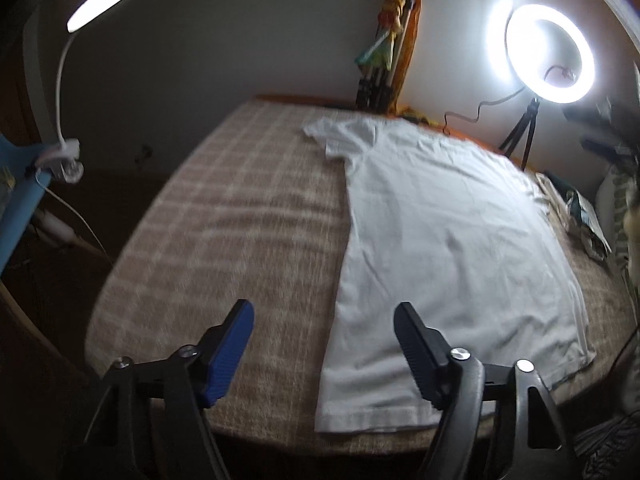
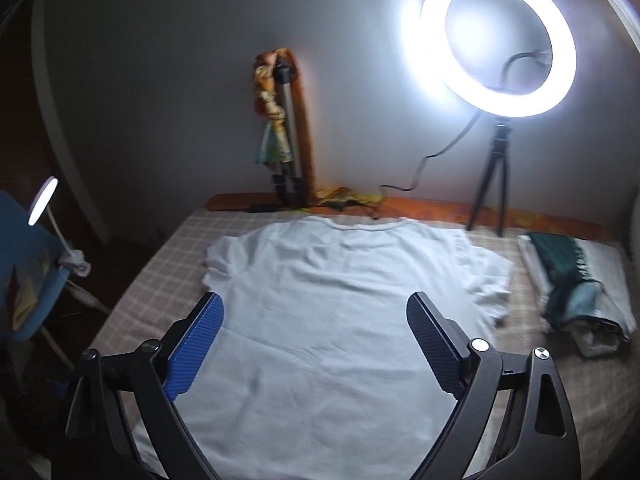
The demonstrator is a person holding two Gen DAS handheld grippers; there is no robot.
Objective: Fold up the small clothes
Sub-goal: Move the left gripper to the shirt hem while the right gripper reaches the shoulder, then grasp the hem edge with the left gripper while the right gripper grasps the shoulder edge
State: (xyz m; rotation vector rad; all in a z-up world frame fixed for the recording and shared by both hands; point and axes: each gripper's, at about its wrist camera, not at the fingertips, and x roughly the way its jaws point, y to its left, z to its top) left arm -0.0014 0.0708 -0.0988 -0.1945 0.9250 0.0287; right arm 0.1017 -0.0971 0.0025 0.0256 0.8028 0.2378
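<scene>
Dim, blurred; ring light glare.

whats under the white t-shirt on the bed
The white t-shirt lies spread flat on a beige checked blanket, which shows around its edges. Whatever lies directly beneath the fabric is covered; no bulge suggests anything there.

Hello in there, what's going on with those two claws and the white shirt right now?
Left gripper open, empty, over shirt's near left corner. Right gripper open, empty, above shirt middle. White T-shirt spread flat on checked blanket, unfolded. Folded clothes pile off to the side, clear.
</scene>
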